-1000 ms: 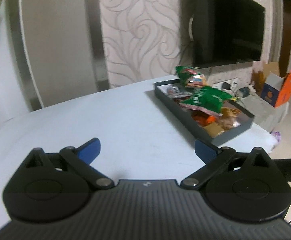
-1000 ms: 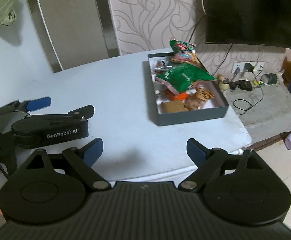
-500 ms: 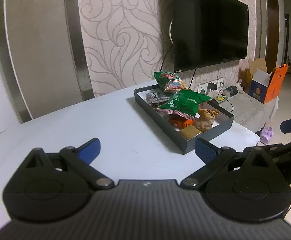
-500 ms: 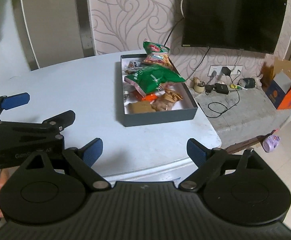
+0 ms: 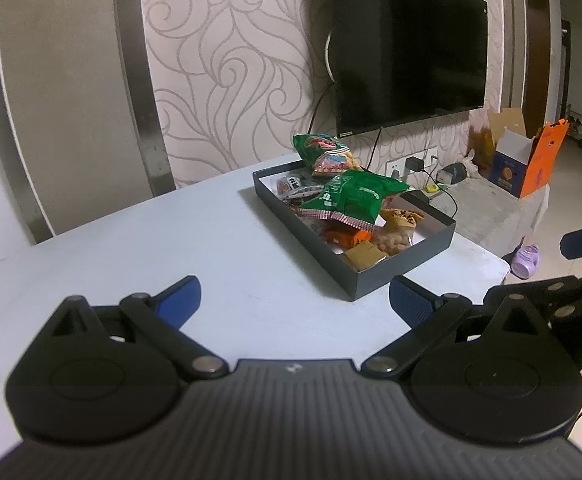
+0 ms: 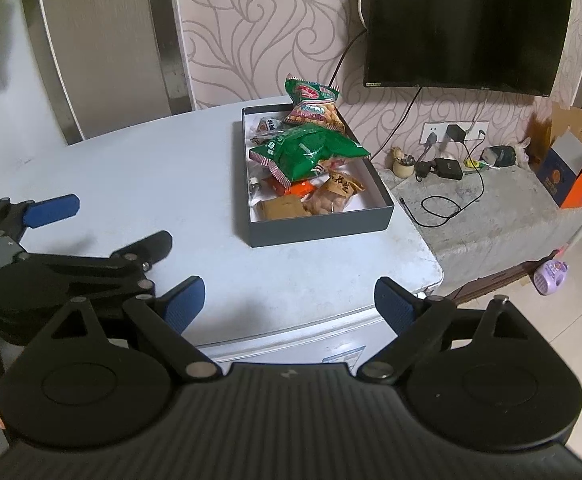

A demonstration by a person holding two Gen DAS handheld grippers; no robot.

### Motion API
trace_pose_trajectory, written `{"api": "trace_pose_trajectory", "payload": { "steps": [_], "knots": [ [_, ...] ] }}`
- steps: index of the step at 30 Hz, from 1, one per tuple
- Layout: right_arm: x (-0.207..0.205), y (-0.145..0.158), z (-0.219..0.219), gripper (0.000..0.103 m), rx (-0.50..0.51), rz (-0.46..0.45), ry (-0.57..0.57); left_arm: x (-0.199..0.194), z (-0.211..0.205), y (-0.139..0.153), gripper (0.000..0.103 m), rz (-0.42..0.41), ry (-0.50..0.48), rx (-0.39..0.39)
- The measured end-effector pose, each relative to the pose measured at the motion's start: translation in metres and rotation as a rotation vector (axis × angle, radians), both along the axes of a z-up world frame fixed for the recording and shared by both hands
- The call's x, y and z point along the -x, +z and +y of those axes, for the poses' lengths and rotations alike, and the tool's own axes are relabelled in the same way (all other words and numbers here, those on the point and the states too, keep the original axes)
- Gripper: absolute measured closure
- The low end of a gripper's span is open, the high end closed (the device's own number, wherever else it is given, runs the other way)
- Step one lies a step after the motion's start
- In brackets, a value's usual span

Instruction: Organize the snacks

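Since a second ago the left gripper (image 5: pixel 294 303) has swung so the dark box (image 5: pixel 395 270) sits nearer mid-view than before. The box stands at the table's (image 6: pixel 139 184) far right edge, holding a large green snack bag (image 6: pixel 305 150), a peanut packet (image 6: pixel 313 106) leaning on its far wall, and smaller wrapped pieces. Both the left gripper and the right gripper (image 6: pixel 290 304) hover spread wide and empty near the front edge.

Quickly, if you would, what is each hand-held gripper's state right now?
Left hand-held gripper: open, holding nothing.
Right hand-held gripper: open, holding nothing.
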State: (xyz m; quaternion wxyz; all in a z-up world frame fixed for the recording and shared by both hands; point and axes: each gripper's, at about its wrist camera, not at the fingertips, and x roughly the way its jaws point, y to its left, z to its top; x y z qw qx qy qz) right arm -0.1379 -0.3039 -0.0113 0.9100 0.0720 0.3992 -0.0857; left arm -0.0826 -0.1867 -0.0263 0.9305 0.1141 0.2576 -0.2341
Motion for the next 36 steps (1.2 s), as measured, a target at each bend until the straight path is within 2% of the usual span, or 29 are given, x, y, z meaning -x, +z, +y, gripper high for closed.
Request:
{"api": "trace_pose_trajectory", "payload": {
  "steps": [33, 36],
  "knots": [
    [0.0011, -0.0036, 0.0029, 0.009, -0.008, 0.013, -0.022, -0.0070, 0.0021, -0.0016, 0.000, -0.003, -0.024, 0.011],
    [0.0011, -0.0037, 0.0031, 0.009, -0.009, 0.013, -0.022, -0.0070, 0.0035, -0.0009, 0.004, -0.012, -0.050, 0.018]
  ]
}}
